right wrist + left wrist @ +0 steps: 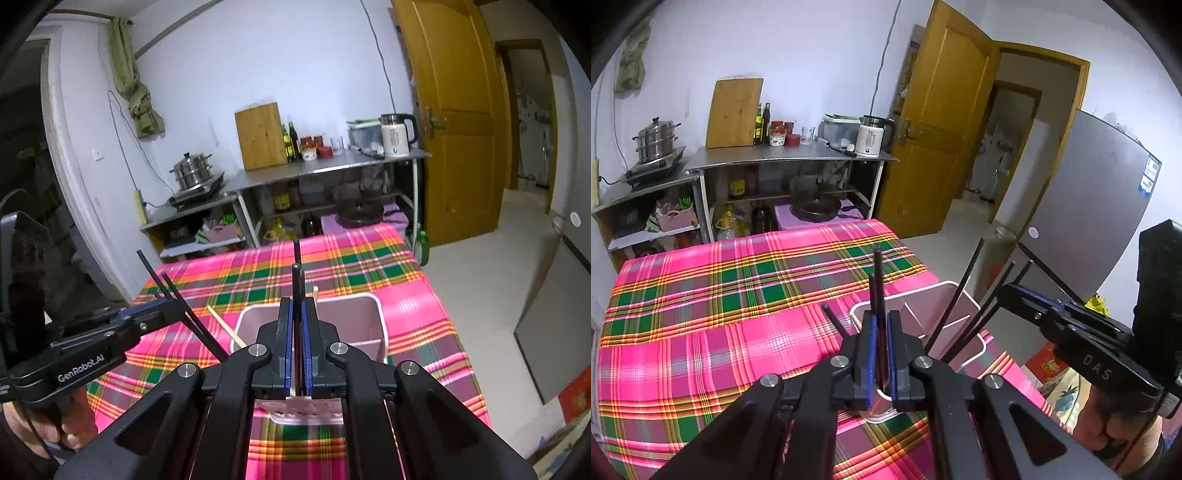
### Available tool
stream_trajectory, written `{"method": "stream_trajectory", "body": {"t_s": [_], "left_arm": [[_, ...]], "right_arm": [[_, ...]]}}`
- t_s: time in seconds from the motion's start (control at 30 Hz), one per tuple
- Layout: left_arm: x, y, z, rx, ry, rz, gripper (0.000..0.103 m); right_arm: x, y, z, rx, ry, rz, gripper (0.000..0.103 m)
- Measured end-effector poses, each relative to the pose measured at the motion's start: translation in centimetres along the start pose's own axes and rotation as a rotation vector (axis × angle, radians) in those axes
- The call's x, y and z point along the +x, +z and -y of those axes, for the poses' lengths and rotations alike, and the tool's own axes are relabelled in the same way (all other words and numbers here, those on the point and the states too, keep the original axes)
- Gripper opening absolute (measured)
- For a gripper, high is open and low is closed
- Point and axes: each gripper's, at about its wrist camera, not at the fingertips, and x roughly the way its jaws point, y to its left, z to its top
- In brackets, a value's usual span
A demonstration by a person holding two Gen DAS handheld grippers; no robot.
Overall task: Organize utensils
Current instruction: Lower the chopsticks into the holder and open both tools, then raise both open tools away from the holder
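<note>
presently on hand: left gripper point(881, 332), fingers pressed together on a pair of black chopsticks point(877, 280) that stand upright between the blue pads, lower ends reaching down into the pink utensil holder point(955, 291). right gripper point(297, 328), fingers likewise pinching black chopsticks point(297, 273), also upright, with a pale wooden stick point(315, 295) close beside them. in the left wrist view the right gripper point(1015, 291) shows from the side with its dark sticks slanting down toward the holder; in the right wrist view the left gripper point(162, 314) shows at left, its sticks crossing at a slant. utensil holder: pink, rectangular, internal dividers, standing on the plaid tablecloth point(720, 314) near the table's right edge, directly beneath both grippers. one wooden chopstick point(225, 326) leans over its left rim. backdrop: steel counter point(798, 155), cutting board point(735, 112), white kettle point(870, 138), steamer pot point(657, 140), yellow door point(938, 129).
</note>
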Motion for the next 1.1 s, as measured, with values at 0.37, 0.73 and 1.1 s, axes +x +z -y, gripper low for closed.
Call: {"method": "stream_trajectory", "body": {"t_s": [0.37, 0.73, 1.1], "left_arm": [[-2.9, -0.1, -0.3, -0.004, 0.01, 0.049, 0.017], [-7.9, -2.2, -1.0, -0.01, 0.024, 0.109, 0.017], [-9.9, -7.9, -3.2, -0.05, 0.068, 0.077, 0.017]], "right_arm": [[-2.0, -0.2, 0.2, 0.003, -0.01, 0.018, 0.017], [-5.5, -1.6, -1.4, -0.024, 0.003, 0.058, 0.017], [-6.2, -5.5, -4.6, -0.086, 0.041, 0.022, 0.017]]}}
